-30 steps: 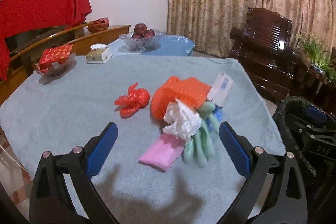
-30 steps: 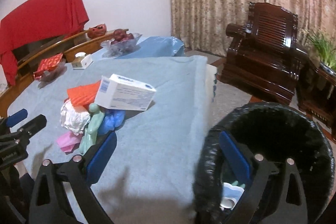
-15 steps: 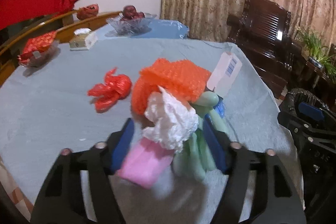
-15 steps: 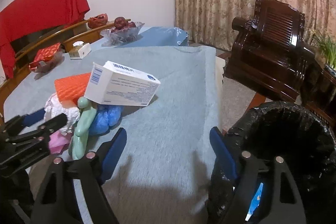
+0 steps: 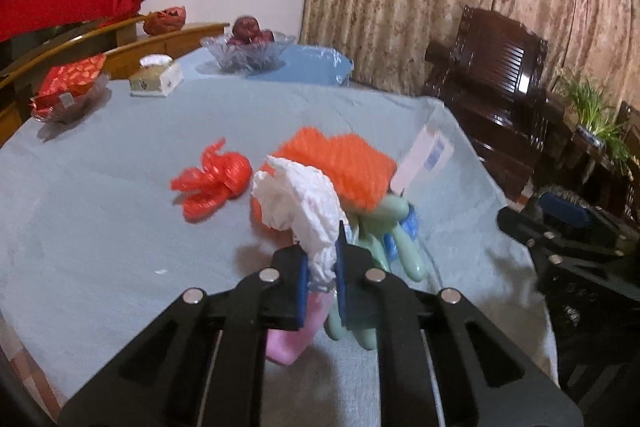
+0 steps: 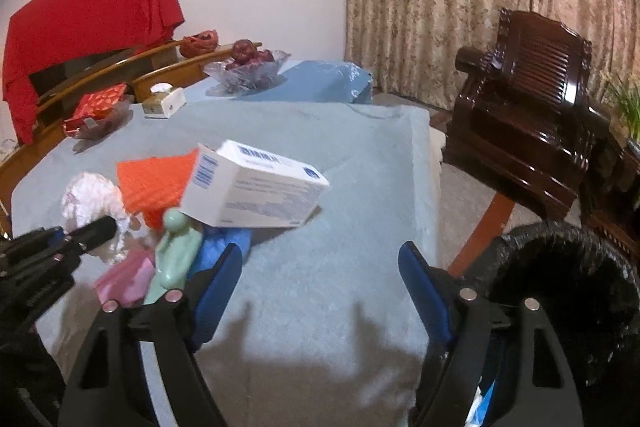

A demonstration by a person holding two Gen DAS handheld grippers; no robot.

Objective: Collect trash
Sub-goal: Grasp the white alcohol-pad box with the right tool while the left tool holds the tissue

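Left wrist view puts the crumpled white tissue [image 5: 304, 203] at the centre: the left gripper [image 5: 322, 281] is pinched narrow on the tissue's lower end, its blue pads pressed into the paper from both sides, so the wad stands up above the fingers. That low grip looks chosen to take the tissue alone out of the heap, since it touches a pink packet [image 5: 294, 327] below, a pale green rubber glove [image 5: 394, 239] to its right and an orange mesh pad [image 5: 344, 167] behind. A blue glove [image 6: 222, 245] is tucked under the green one, and a white carton [image 6: 256, 187] leans across the back of the pile, propped on the other pieces. A knotted red plastic bag [image 5: 212, 183] lies apart to the left on the grey-blue tablecloth [image 5: 120, 211]. From the right wrist view, the right gripper [image 6: 320, 287] is spread wide and holds nothing, poised over the cloth beside the black-lined trash bin [image 6: 568, 287], which stands off the table's right edge; its place there suits a short carry from heap to bin. Scraps of blue and white show low in the bin, so some collecting seems done, with most of the heap left. Farther back stand a tissue box [image 5: 156, 79], a glass fruit bowl [image 5: 248, 47] and a dish of red packets [image 5: 72, 89], which look like things to keep.
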